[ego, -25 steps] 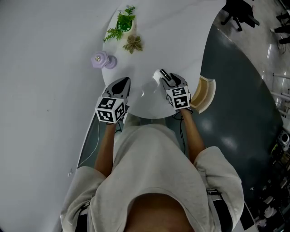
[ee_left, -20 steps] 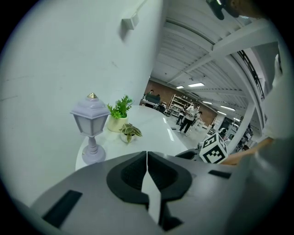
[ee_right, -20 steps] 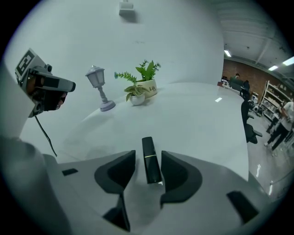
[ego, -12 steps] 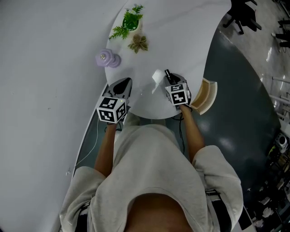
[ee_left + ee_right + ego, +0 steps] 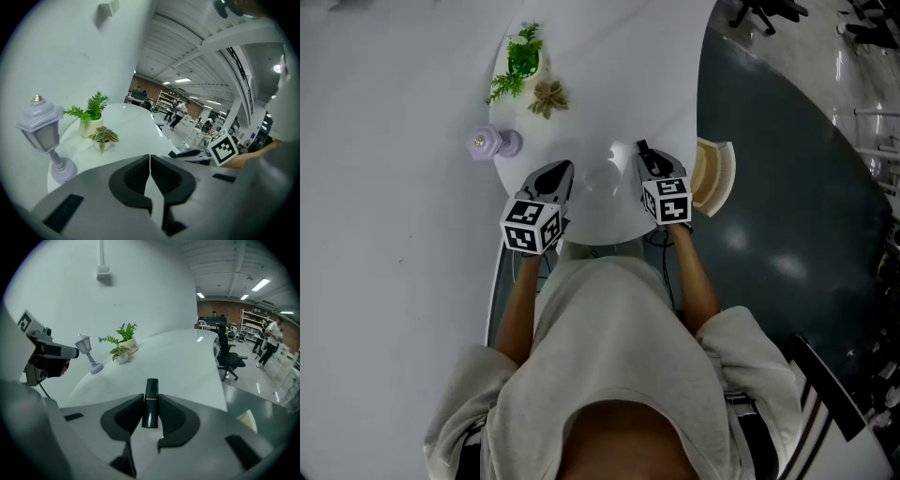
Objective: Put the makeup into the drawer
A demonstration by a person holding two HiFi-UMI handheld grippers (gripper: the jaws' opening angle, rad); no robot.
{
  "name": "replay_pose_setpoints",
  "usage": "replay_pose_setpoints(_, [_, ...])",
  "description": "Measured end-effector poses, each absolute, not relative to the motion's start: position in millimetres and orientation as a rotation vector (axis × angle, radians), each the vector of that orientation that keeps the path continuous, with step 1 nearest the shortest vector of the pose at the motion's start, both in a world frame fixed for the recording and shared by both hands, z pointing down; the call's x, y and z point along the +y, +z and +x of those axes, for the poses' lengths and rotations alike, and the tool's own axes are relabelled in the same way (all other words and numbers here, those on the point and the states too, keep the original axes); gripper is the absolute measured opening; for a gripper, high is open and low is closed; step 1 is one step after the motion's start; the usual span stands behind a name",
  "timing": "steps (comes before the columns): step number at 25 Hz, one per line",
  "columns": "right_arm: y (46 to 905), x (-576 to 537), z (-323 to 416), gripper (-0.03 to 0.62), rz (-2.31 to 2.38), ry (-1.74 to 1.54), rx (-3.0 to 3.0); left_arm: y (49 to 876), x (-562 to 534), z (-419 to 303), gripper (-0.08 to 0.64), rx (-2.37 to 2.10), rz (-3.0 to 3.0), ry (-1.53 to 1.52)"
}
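Right claw (image 5: 651,169) is being held narrow on a black makeup tube (image 5: 150,399). Its jaws have just been closing, and the tube is being pinched between the pads, lying lengthwise along the jaws with its top standing out beyond the tips. Left claw (image 5: 150,173) is being held with its jaws together and nothing between them.

Both claws are being held over the near edge of the round white table (image 5: 619,103), the left one at the left rim and the right one toward the right rim. The drawer (image 5: 713,176) is being seen pulled open just beyond that right rim, just beside the right claw, over the dark floor (image 5: 787,206). Bare table top is lying open ahead of both claws. The lamp (image 5: 487,143), the potted fern (image 5: 518,62) and the small plant (image 5: 547,97) are standing well apart from them, along the far left edge by the wall (image 5: 384,206).

The grip on the tube is being shown plainly by the right gripper view only; in the head view just a dark tip is being made out. The drawer's open shape is being shown by the head view, while only a pale corner is being caught at the lower right of the right gripper view. An office chair (image 5: 229,355) beyond the table is being shown by the right gripper view alone. Whether the tube is touching the table cannot be told.
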State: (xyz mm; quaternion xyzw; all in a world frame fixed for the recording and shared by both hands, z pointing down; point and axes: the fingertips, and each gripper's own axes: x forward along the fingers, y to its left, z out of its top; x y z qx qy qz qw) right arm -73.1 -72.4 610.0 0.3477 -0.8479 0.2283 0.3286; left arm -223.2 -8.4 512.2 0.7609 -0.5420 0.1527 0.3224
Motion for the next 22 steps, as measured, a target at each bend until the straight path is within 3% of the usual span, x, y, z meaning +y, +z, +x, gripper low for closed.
replay_pose_setpoints(12, [598.7,-58.3,91.3,0.095,1.367,0.755,-2.058,524.2,-49.9,-98.3,0.014,-1.103,2.195,0.526])
replay_pose_setpoints(22, [661.8,-90.1,135.6,0.095,1.416,0.942,-1.942,538.5,-62.6,-71.4,0.014,-1.063,2.16,0.597])
